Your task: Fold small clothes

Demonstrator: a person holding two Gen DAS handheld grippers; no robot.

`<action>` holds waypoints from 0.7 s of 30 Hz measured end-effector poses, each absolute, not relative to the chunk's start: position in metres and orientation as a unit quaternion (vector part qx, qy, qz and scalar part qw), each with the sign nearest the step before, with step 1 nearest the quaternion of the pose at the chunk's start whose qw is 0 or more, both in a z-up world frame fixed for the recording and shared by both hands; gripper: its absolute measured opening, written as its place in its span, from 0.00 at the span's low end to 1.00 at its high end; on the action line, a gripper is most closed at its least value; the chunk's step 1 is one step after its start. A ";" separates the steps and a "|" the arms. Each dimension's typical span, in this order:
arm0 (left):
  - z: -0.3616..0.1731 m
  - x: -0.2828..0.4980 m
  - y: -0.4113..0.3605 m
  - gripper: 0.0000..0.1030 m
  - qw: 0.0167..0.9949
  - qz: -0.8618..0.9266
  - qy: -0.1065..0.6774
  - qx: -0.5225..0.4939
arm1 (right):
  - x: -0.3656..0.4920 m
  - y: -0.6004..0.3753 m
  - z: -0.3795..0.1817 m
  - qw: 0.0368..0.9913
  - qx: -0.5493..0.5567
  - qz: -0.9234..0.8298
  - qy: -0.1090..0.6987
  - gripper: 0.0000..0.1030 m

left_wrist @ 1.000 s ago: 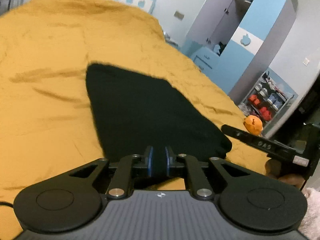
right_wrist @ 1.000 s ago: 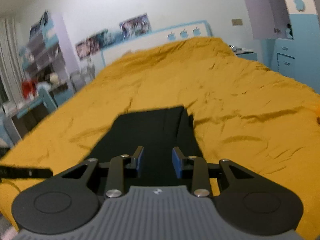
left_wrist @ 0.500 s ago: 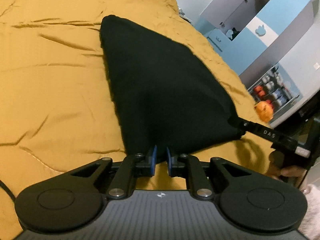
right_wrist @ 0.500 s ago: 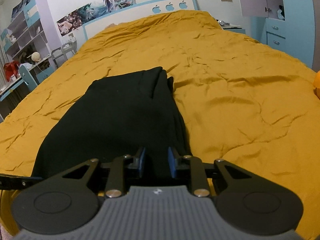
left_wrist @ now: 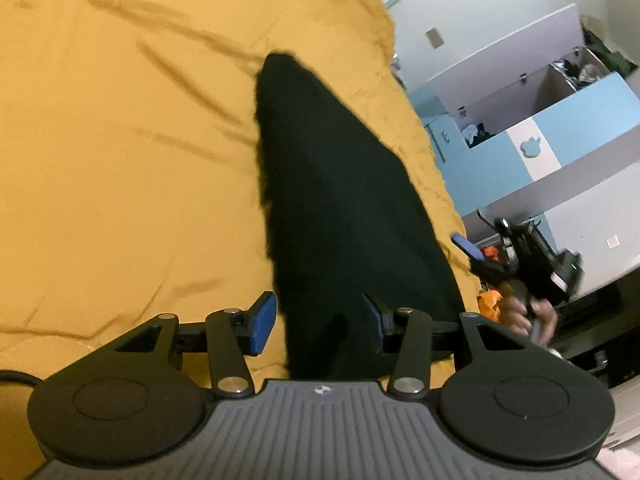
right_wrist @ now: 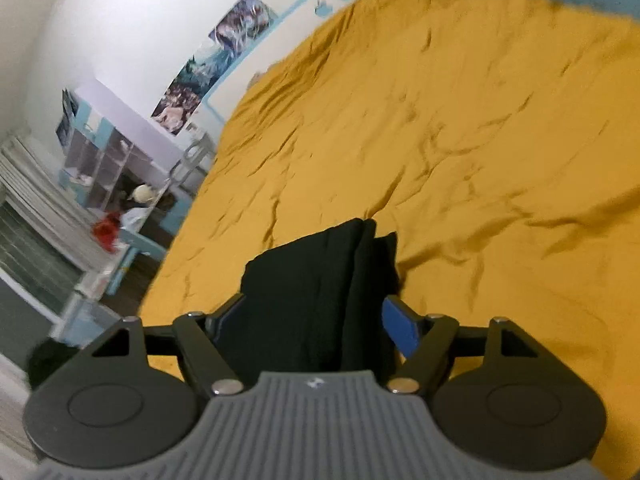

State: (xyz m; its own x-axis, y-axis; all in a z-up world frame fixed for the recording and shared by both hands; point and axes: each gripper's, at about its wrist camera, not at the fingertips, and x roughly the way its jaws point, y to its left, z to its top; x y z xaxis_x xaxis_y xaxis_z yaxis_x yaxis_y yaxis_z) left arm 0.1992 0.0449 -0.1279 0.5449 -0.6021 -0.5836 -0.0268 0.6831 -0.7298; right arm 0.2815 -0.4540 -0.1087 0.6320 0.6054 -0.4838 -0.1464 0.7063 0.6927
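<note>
At the bottom of the left wrist view our left gripper [left_wrist: 318, 326] has just been opening, its blue-padded jaws spread apart and clear of the dark black, soft folded garment [left_wrist: 340, 208] lying between them, which narrows to a point toward the upper middle of the frame. In the right wrist view our right gripper [right_wrist: 316, 322] has likewise just been opening, the garment [right_wrist: 316, 280] showing layered folds between its jaws. It lies flat on the wrinkled mustard-yellow bedspread [right_wrist: 460, 140].

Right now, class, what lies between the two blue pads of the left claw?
The near end of the black garment, lying on the yellow bedspread; the left wrist view shows it.
</note>
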 end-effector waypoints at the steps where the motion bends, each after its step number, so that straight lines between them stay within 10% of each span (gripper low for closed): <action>1: -0.133 0.202 0.045 0.51 0.799 -0.179 0.451 -0.355 | 0.293 -0.455 -0.116 0.839 0.319 0.226 0.378 0.69; 21: -0.180 0.265 0.022 0.72 0.697 -0.258 0.510 -0.433 | 0.414 -0.418 -0.209 0.718 0.431 0.336 0.431 0.77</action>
State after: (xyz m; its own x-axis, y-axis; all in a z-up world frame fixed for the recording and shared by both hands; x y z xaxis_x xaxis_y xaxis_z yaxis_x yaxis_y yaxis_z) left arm 0.2650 0.0219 -0.1802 0.3468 -0.8006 -0.4887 -0.0821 0.4931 -0.8661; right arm 0.4136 -0.4175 -0.2095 0.4026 0.8538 -0.3300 -0.1113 0.4035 0.9082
